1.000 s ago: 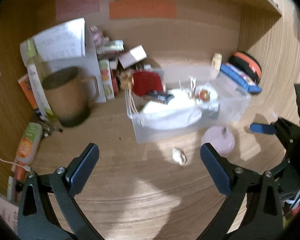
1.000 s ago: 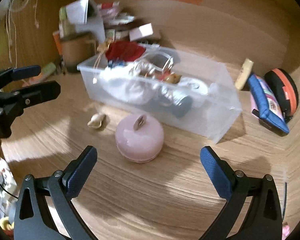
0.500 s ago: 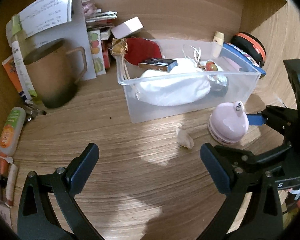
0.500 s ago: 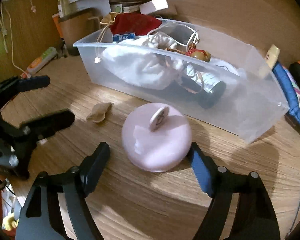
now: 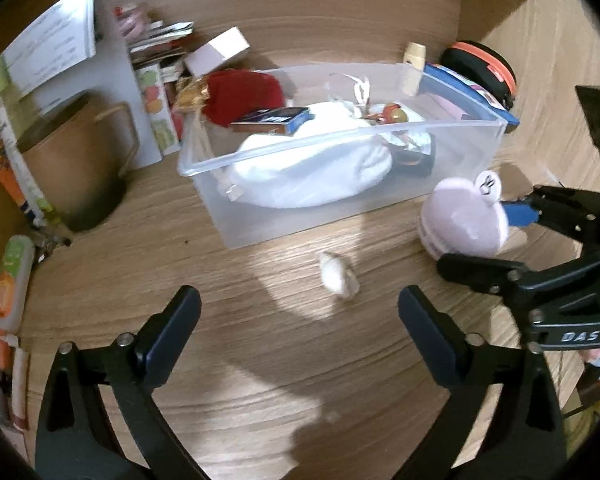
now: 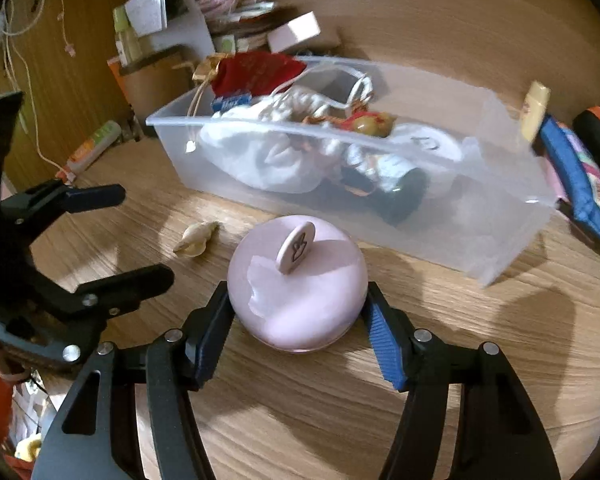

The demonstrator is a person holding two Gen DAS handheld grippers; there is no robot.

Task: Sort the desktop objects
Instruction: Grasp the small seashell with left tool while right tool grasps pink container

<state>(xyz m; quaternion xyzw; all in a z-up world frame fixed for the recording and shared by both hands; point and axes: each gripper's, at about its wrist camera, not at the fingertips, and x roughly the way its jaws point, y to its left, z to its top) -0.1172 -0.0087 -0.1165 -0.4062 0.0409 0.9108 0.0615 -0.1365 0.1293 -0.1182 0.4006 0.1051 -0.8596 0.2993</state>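
Pads on the right tool [image 6: 298,330] are up against both sides of the pink round jar [image 6: 298,284] — jaws have just been closing, and the jar sits squarely between them, resting on the wooden counter [image 6: 340,408]. Its lid carries a small upright oval tab w/ a drawn mark. From the left wrist view the same jar [image 5: 466,218] shows at far right, w/ the right tool [image 5: 488,240] clamped round it, blue pad on the far side, black finger on the near side.

Left tool [image 5: 298,312] hangs over the counter w/ jaws wide and nothing between them, though they've just narrowed a bit. A small pale shell [image 5: 338,278] lies on the wood just beyond and between its fingertips, not touching either. In the right wrist view the shell [image 6: 196,238] is left of the jar, near but apart.

Clear plastic bin [image 5: 440,126] stands just behind the jar & shell. Inside: white cloth bundle [image 5: 312,178], a dark flat box [image 5: 272,120] on top of it, a red pouch [image 5: 244,94] at the far left end, a dark bottle lying down, partly hidden. Brown mug [image 5: 74,172] stands left of the bin, papers and small boxes stacked behind it. Blue case [image 6: 580,184] and an orange-rimmed black case [image 5: 480,68] sit right of the bin.
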